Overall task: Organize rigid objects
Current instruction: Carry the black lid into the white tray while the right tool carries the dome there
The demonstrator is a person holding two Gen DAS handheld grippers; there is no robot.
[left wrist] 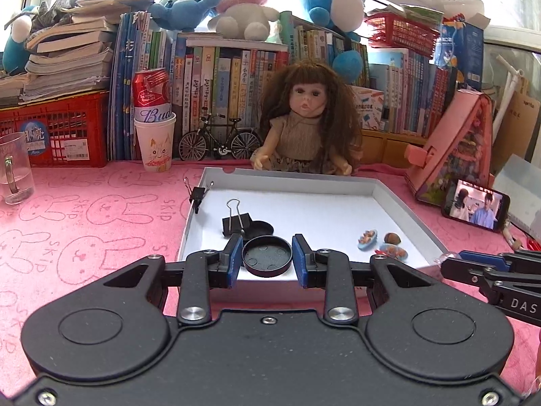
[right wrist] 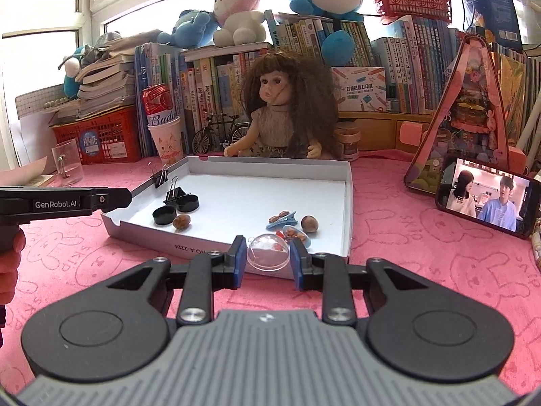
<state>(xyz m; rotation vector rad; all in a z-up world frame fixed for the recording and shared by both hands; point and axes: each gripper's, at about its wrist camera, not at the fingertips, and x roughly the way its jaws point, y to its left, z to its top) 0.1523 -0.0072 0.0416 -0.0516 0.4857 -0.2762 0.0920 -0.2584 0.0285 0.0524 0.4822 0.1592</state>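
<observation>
Black cap in left hand-held gripper above clip-filled tray.

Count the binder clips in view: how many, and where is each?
2. One binder clip is clipped on the white box's left wall; the second binder clip lies inside, against a black round lid. Others may be hidden.
</observation>
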